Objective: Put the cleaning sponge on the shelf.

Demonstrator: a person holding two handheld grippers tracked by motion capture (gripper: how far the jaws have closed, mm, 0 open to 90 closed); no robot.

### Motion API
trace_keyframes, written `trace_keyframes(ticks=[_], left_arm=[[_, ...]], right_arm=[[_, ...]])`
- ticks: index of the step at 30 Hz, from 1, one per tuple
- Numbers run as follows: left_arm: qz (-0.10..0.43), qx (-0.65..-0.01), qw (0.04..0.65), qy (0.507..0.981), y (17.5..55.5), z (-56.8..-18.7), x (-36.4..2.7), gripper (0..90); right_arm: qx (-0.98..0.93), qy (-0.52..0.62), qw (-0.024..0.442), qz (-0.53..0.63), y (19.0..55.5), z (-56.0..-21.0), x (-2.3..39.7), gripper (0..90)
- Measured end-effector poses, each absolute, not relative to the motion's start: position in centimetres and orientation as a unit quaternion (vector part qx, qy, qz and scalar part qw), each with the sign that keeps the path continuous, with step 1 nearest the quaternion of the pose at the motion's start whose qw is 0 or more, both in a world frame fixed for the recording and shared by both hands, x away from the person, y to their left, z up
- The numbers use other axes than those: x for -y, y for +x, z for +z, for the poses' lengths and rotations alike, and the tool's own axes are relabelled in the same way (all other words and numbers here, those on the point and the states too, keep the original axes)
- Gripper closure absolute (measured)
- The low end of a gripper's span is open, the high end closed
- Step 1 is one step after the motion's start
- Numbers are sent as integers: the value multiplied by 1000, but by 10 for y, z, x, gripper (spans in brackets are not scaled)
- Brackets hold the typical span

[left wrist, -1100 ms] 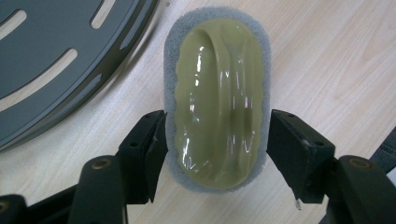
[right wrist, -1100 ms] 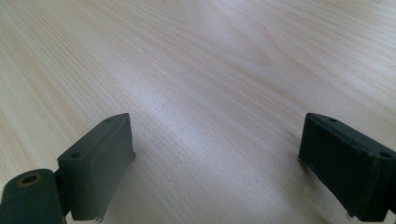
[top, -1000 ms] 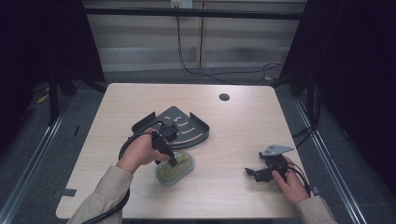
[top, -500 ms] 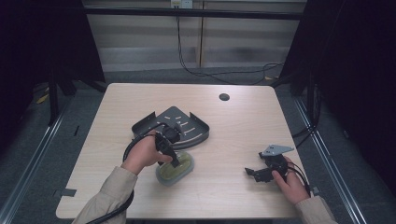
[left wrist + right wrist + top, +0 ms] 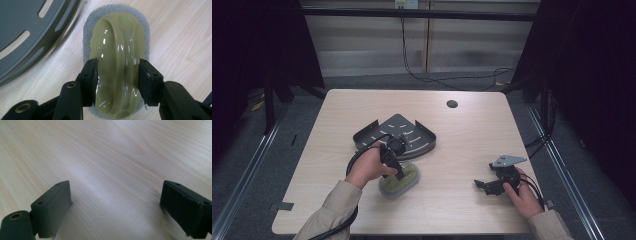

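An olive-green scrubber [image 5: 401,181] with a glossy ridged handle [image 5: 117,45] and a grey foam pad lies on the wooden table, just in front of a dark grey slotted corner tray [image 5: 412,131]. My left gripper [image 5: 398,172] points down at it. Its jaws have just been closing and now sit against both sides of the handle [image 5: 117,62]. My right gripper [image 5: 480,185] rests low at the table's front right, open, with bare wood between its jaws [image 5: 115,195].
The tray's slotted floor [image 5: 25,30] lies close to the left of the scrubber in the left gripper view. A round cable hole [image 5: 452,104] sits near the table's far edge. Cables trail from both grippers off the front edge.
The left hand has shifted slightly over the scrubber. The right hand has kept still.
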State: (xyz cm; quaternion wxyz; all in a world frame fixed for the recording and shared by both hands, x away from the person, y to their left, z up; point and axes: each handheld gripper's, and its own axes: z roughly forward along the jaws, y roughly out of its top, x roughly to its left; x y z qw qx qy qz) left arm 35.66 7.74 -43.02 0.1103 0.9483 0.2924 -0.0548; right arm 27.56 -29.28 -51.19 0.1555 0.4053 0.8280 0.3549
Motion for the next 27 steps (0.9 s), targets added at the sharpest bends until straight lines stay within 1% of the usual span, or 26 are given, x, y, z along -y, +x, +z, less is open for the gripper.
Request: trace_keyframes(ticks=[8, 13, 18, 27], left_arm=[[-58, -294, 110, 948, 357, -430, -76, 627], [-56, -295, 109, 947, 357, -429, -76, 703], [-48, -294, 104, 949, 358, -428, -78, 711], [-45, -291, 111, 949, 360, -416, -87, 712]], right_arm=[[-828, 405, 156, 355, 276, -512, 293, 93], [-828, 404, 156, 355, 276, -512, 293, 93], [-828, 405, 156, 355, 276, -512, 293, 93], [-829, 405, 156, 354, 276, -512, 293, 93]])
